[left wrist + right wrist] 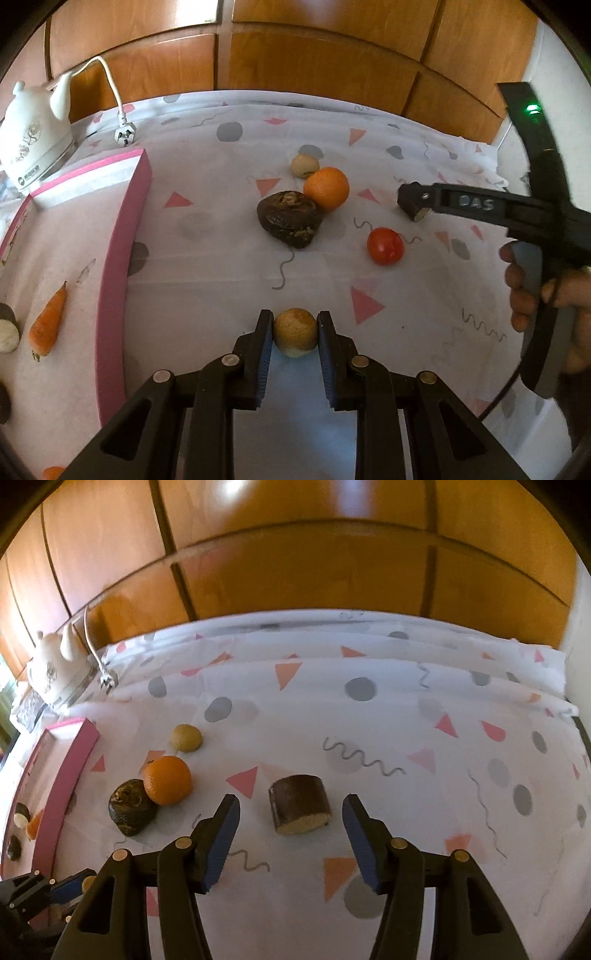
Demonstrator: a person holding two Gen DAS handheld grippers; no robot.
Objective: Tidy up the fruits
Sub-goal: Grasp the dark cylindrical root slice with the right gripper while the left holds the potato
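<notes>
On the right claw (415, 206) "DAS" reads, jaws parted, empty; left claw (295, 334) grips a tan fruit (295, 332)

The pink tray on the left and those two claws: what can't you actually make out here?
- Pink tray: left wrist view, cut off by the left edge; the dark and white pieces beside the carrot show only partly.
- Small round fruit: left claw covers its sides.
- Right claw: right wrist view, open; the brown cylinder's far end is hidden.
</notes>
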